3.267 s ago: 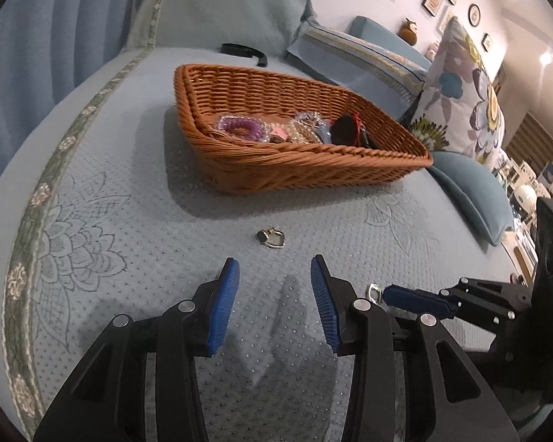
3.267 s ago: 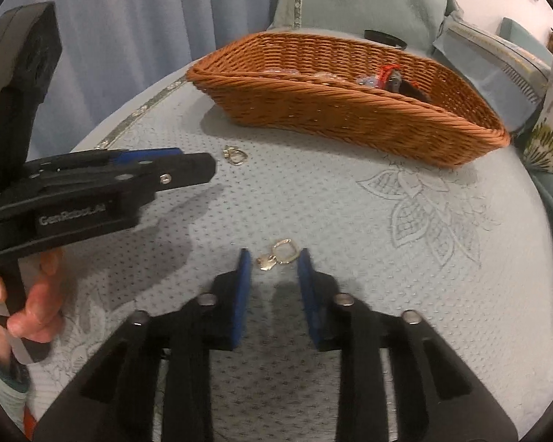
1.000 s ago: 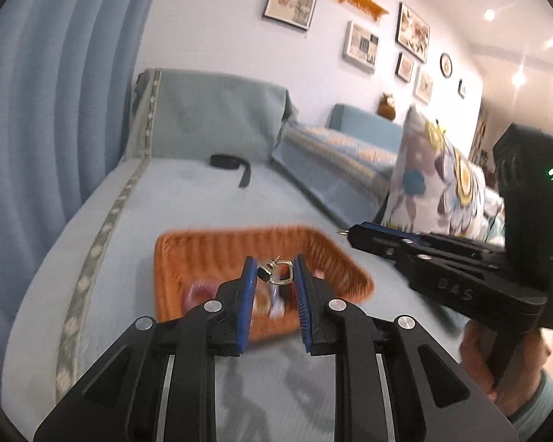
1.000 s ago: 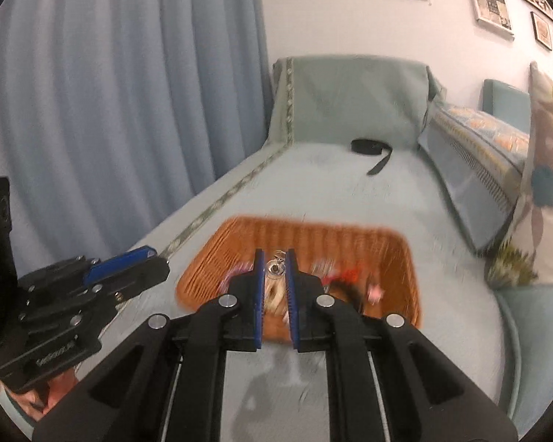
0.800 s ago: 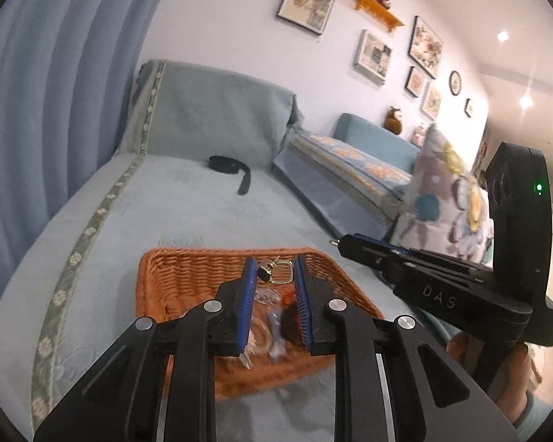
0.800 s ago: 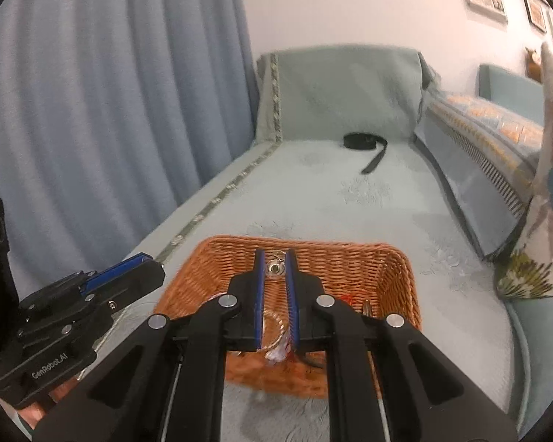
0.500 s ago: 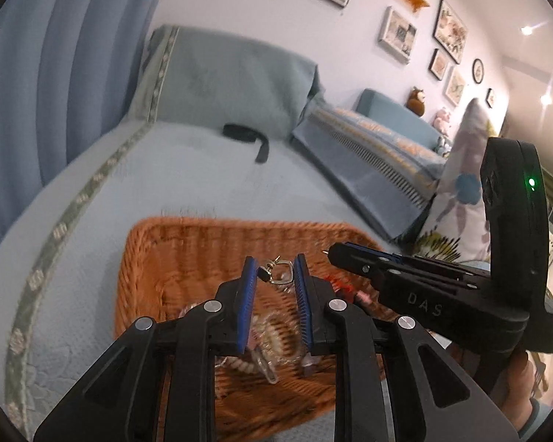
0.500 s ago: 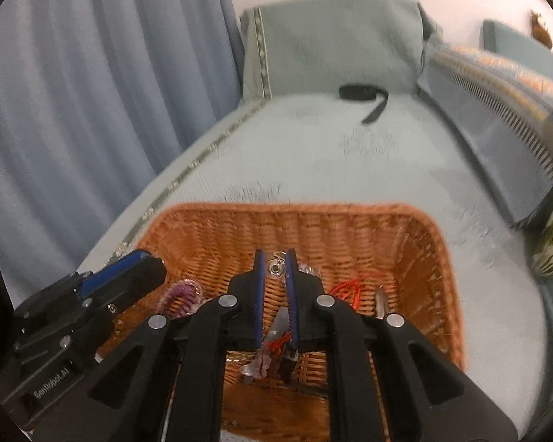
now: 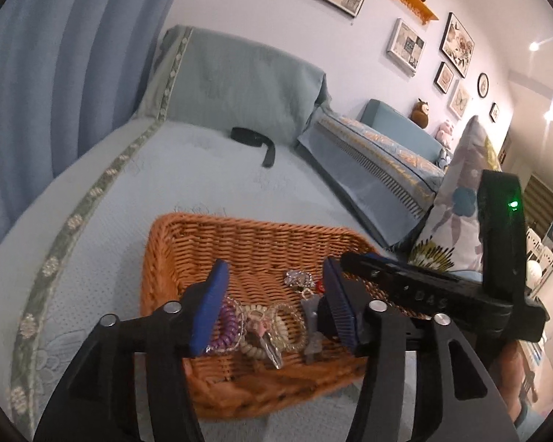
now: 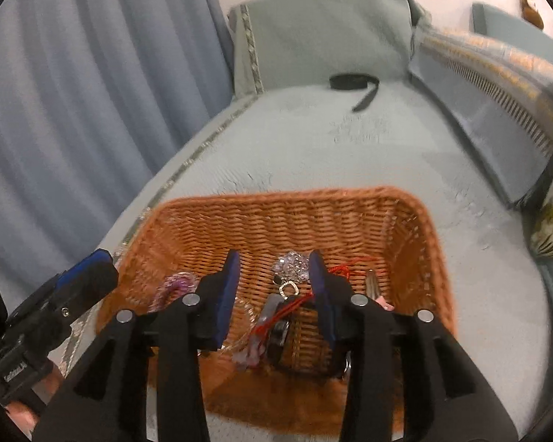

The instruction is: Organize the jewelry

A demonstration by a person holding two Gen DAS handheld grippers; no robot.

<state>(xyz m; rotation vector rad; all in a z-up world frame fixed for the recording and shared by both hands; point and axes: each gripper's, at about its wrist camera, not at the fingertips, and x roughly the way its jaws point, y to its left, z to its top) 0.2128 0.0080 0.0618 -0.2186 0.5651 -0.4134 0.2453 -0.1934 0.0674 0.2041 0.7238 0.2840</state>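
Observation:
An orange wicker basket (image 9: 173, 258) (image 10: 405, 228) sits on the pale blue bed cover. It holds several pieces of jewelry: a purple coil band (image 9: 228, 326) (image 10: 175, 283), bead bracelets (image 9: 282, 326), a sparkly piece (image 9: 298, 278) (image 10: 290, 263) and a red cord (image 10: 346, 267). My left gripper (image 9: 274, 304) is open and empty above the basket. My right gripper (image 10: 274, 291) is open and empty above the basket, with a small gold earring (image 10: 287, 289) in the basket between its fingers. Each gripper shows at the side of the other's view.
A black strap (image 9: 256, 140) (image 10: 354, 84) lies on the bed near the headboard. Striped and floral pillows (image 9: 457, 221) lie on the right. A blue curtain (image 10: 73, 110) hangs on the left. Framed pictures hang on the wall.
Both grippers held an earring over the basket half a second ago. Both have opened, and the earrings have left the fingers; one lies in the basket.

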